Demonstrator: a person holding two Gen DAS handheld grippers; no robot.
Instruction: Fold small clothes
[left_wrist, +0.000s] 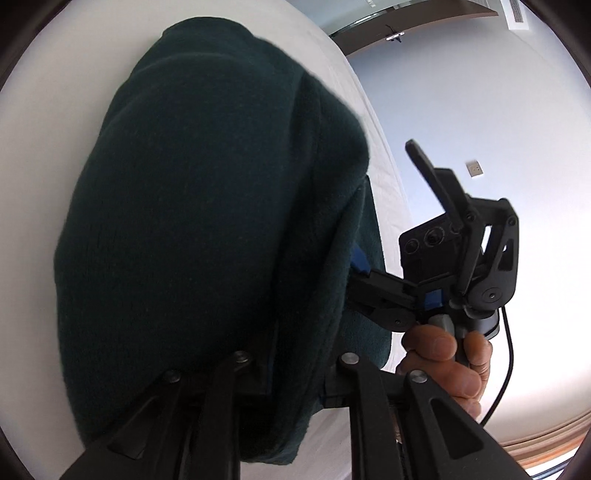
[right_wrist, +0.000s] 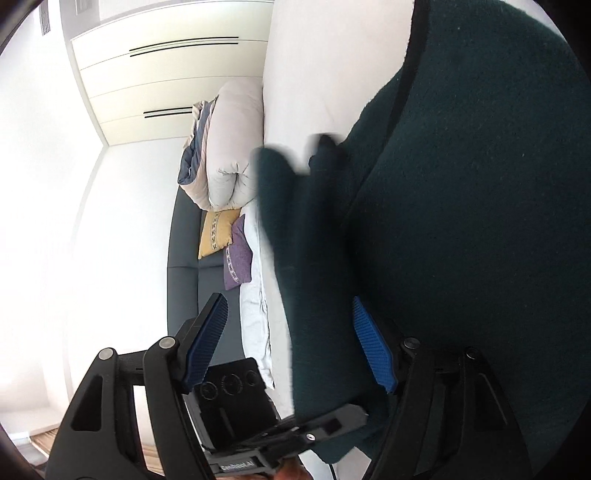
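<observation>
Left gripper: black two-finger gripper (left_wrist: 291, 373) at the bottom of the left wrist view. Its fingers are pressed close together on a fold of the dark green fuzzy knit garment (left_wrist: 207, 221), which hides the tips.
Right gripper: black gripper with blue ribbed pads (right_wrist: 290, 341). Its fingers are spread wide apart. A flap of the green garment hangs between the pads. The right pad (right_wrist: 373, 350) lies against the cloth, the left pad (right_wrist: 207, 339) is clear of it.
Right hand: bare fingers (left_wrist: 450, 354) wrap the grey handle of the right gripper, seen in the left wrist view. A thin black cable (left_wrist: 508, 362) hangs beside the hand.
Green garment: bunched and lifted up, filling most of both views, over the white bed sheet (left_wrist: 33, 155).
Bed things: a rolled white duvet (right_wrist: 232, 147), a yellow cushion (right_wrist: 216, 232) and a purple cushion (right_wrist: 238, 254) lie by the grey padded headboard (right_wrist: 183, 266), well apart from the garment.
Room: pale cupboard doors with dark handle slits (right_wrist: 166, 81) stand past the bed.
</observation>
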